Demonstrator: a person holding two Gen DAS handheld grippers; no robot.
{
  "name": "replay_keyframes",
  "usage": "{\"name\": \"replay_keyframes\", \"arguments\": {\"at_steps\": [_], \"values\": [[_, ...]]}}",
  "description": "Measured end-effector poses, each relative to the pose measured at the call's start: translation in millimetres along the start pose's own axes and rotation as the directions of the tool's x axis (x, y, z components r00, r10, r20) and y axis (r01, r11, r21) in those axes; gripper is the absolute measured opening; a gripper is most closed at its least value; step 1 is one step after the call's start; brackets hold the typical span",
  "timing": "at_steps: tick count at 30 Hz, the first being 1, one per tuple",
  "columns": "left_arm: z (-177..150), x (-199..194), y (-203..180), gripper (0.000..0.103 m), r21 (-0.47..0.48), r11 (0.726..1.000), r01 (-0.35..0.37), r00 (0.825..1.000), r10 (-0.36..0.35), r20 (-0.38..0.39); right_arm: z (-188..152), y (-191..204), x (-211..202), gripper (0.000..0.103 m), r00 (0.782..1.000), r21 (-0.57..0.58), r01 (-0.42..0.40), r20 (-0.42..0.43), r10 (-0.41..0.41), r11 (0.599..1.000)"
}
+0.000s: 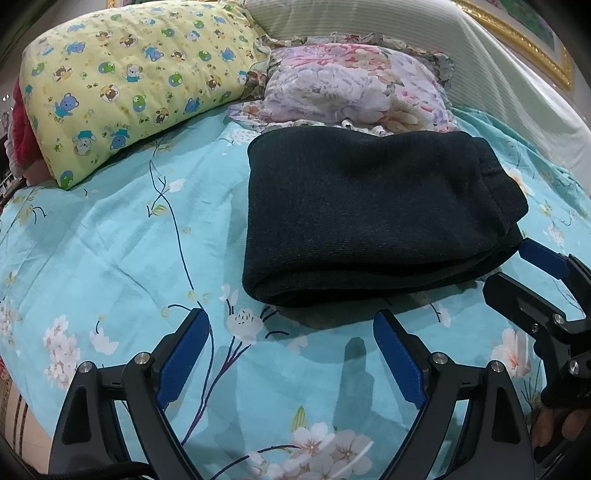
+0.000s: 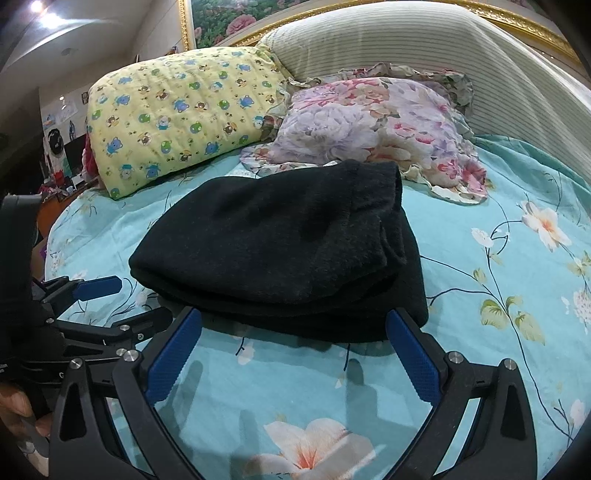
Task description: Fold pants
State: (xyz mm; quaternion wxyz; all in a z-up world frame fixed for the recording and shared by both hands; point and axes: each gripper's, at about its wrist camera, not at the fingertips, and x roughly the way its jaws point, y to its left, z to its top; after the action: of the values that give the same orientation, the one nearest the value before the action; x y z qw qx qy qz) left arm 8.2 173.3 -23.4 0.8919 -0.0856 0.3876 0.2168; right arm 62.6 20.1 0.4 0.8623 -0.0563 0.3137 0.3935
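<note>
The black pants (image 1: 369, 214) lie folded into a thick rectangle on the turquoise flowered bedsheet (image 1: 110, 258). My left gripper (image 1: 290, 317) is open just short of the fold's near left corner, its blue pads over bare sheet. In the right wrist view the pants (image 2: 277, 240) fill the middle. My right gripper (image 2: 295, 317) is open at their near edge, and the fabric's rim lies between the fingertips without being pressed. Each gripper shows in the other's view: the right gripper (image 1: 506, 267) by the pants' right corner, the left gripper (image 2: 146, 299) by their left corner.
A yellow pillow with cartoon animals (image 1: 129, 74) and a floral pillow (image 1: 354, 85) lie behind the pants. A striped cushion (image 2: 406, 44) and a gold-framed picture (image 2: 240, 18) stand at the headboard. Room clutter (image 2: 59, 158) shows past the bed's left edge.
</note>
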Motion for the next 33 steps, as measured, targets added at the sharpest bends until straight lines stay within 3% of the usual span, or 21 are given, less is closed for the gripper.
{"name": "replay_keyframes", "arguments": {"at_steps": [33], "values": [[4.9,-3.2,-3.1,0.091,0.000,1.000,0.023,1.000,-0.023,0.013,-2.1,-3.8,6.3,0.101,1.000,0.020,-0.010,-0.012,0.010,1.000]]}}
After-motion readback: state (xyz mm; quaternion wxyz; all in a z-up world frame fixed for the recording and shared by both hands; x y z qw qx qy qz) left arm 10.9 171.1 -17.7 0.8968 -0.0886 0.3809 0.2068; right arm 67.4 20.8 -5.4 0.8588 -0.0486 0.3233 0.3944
